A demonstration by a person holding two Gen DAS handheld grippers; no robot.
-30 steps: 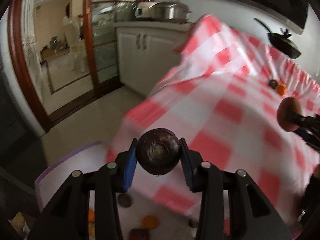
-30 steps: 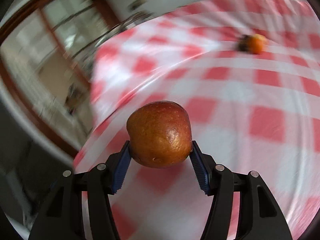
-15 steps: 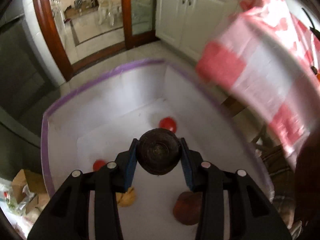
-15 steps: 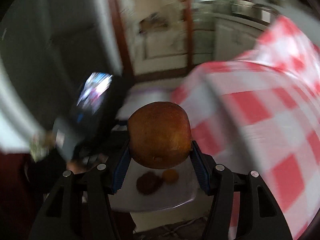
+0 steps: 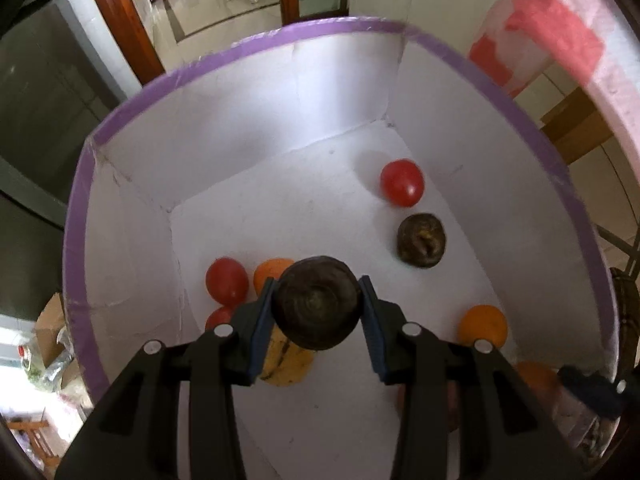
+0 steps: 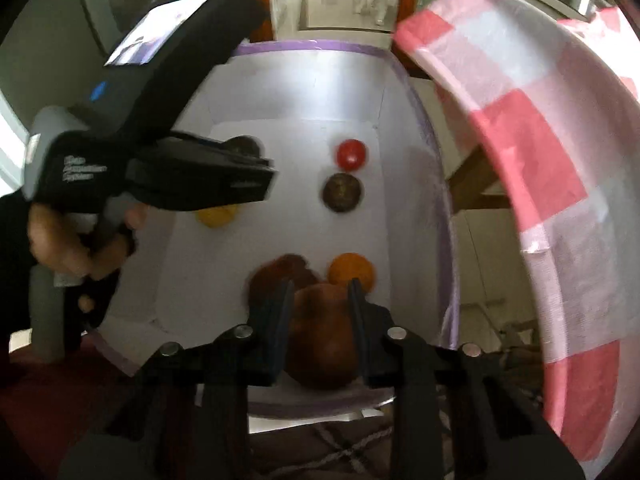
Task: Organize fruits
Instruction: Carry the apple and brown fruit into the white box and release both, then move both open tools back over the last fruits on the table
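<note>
White lettering stands on the side of the black handheld left gripper. It is blurred and cannot be read with certainty.

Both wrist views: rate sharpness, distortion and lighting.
Left wrist: sharp, the box rim bowed by the fisheye, soft daylight, faint shadow behind the tomato. Right wrist: motion-smeared, worst on the tablecloth and brown fruit; dark vignette at every corner.

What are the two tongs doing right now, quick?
Left tongs: closed on a dark round fruit.
Right tongs: shut; the blurred reddish-brown fruit just beyond them looks ungripped.
</note>
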